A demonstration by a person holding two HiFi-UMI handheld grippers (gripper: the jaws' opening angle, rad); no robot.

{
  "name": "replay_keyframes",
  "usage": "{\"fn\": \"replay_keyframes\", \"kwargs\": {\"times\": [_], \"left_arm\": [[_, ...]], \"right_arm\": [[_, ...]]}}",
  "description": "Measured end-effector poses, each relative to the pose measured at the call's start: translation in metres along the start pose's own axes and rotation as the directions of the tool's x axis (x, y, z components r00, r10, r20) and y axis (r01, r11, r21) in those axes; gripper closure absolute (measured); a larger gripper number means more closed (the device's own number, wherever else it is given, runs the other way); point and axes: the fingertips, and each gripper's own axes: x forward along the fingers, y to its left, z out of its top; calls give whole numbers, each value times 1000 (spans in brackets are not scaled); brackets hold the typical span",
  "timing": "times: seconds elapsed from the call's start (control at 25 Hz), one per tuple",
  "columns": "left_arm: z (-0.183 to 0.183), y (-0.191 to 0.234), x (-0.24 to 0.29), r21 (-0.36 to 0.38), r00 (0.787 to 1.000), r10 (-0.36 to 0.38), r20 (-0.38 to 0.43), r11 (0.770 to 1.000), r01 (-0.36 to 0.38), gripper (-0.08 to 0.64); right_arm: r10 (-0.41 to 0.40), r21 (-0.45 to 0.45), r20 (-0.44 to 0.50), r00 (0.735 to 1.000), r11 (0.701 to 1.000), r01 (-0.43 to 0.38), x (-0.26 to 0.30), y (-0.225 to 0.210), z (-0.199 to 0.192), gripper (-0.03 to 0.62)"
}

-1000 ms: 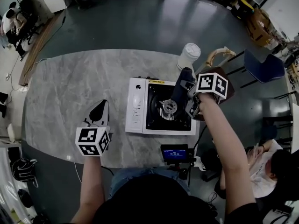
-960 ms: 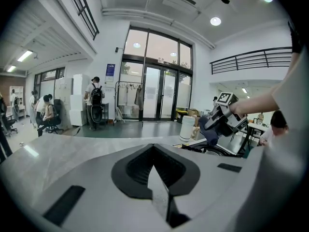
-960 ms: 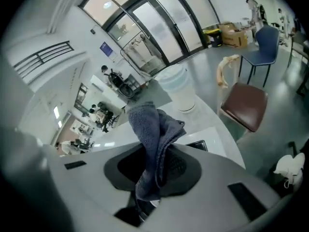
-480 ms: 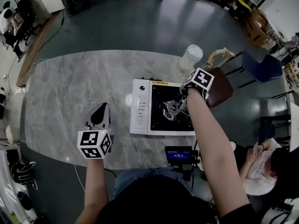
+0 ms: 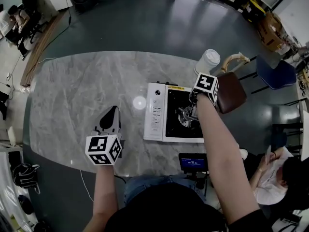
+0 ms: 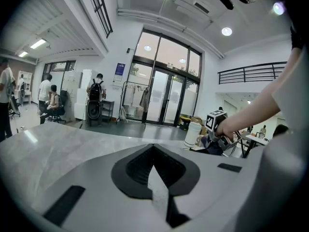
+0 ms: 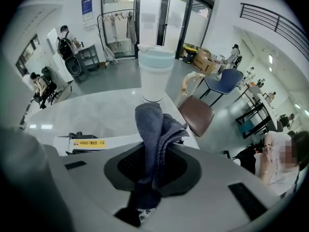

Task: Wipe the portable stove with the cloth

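The grey cloth (image 7: 153,129) is gripped tight between the jaws of the right gripper (image 7: 150,173), and a bunch of it sticks out past the tips. This gripper is pointed down at the black middle of the portable stove (image 5: 155,111), which sits on the grey worktop (image 5: 77,91). Whether the cloth touches the stove cannot be told. The left gripper (image 5: 111,115) is held over the worktop, well apart from the stove on its left side. Its jaws are pressed together and nothing is held in them. A white cup (image 5: 208,61) is seen just behind the stove, and a brown chair (image 5: 231,92) near it
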Motion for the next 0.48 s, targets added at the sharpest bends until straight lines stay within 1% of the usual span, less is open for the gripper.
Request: {"fn": "replay_keyframes", "kwargs": {"times": [0.08,0.16,0.24,0.32,0.44,0.48], "left_arm": [[-1,3,1,-6,1000,1,2,1000,-1,549],[-3,6,3,-12,1000,2,1,1000,-2,549],[-3,8,4,-16,1000,-2,1,1000,2,549],[-3,8,6,-19,1000,-8,2,1000,8,549],[-3,9,6,-22,1000,-11,1,1000,11,549],[-3,9,6,-23,1000,-12,1,1000,12,549]], "right_arm": [[6,-55,-7,1000,998,-6,1,4,0,514],[19,-175,-2,1000,984,-19,1,13,-2,514],[33,-325,16,999,945,-26,-2,24,-6,514],[50,-439,30,998,898,-32,-4,34,-10,514],[99,-538,23,995,840,-71,-9,49,-14,514],[115,-572,21,993,816,-82,-12,53,-14,514]]}}
